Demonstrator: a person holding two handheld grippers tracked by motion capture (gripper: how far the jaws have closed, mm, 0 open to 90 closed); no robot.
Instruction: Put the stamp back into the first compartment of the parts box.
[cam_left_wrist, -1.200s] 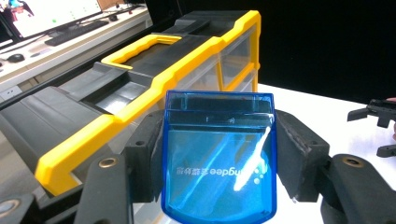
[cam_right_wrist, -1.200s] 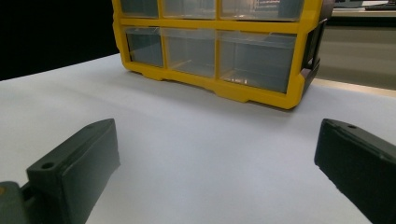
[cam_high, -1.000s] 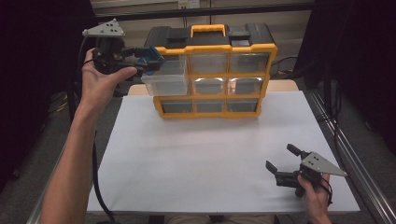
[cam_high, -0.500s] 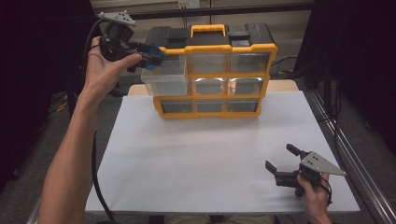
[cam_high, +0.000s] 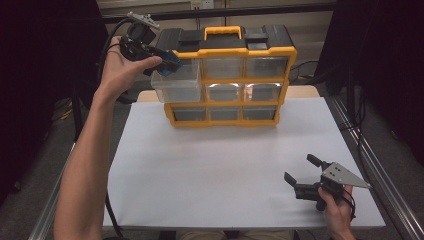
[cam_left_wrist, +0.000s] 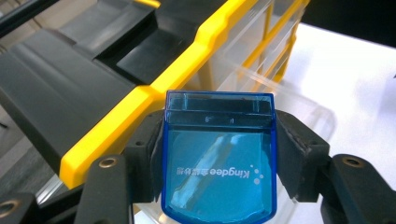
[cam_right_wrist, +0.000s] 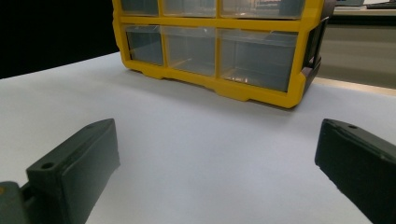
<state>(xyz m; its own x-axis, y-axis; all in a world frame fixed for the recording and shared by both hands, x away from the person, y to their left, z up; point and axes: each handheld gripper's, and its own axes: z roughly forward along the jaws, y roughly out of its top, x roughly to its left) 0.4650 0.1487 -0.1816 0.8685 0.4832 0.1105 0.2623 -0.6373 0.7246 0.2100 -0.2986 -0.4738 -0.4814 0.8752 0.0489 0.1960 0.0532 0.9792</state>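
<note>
A yellow and black drawer organiser (cam_high: 230, 50) stands at the back of the white table. Its top-left clear drawer (cam_high: 177, 86) is pulled out toward the front. My left gripper (cam_high: 167, 63) is raised at the cabinet's top-left corner, just above that open drawer, shut on a small blue translucent box (cam_left_wrist: 218, 161) printed "Kingdee". In the left gripper view the black top and yellow rim (cam_left_wrist: 140, 105) of the organiser lie right behind the box. My right gripper (cam_high: 302, 172) rests low at the front right of the table, open, with nothing between its jaws.
The white table top (cam_high: 220, 165) spreads between the organiser and the front edge. The organiser's lower drawers (cam_right_wrist: 210, 46) are closed. A metal rail (cam_high: 370, 165) runs along the table's right side. A cable (cam_high: 107, 45) loops from the left gripper.
My left hand has carried the blue box rightward and up, from the left of the organiser to its top-left corner above the open drawer. The right gripper has kept still.
</note>
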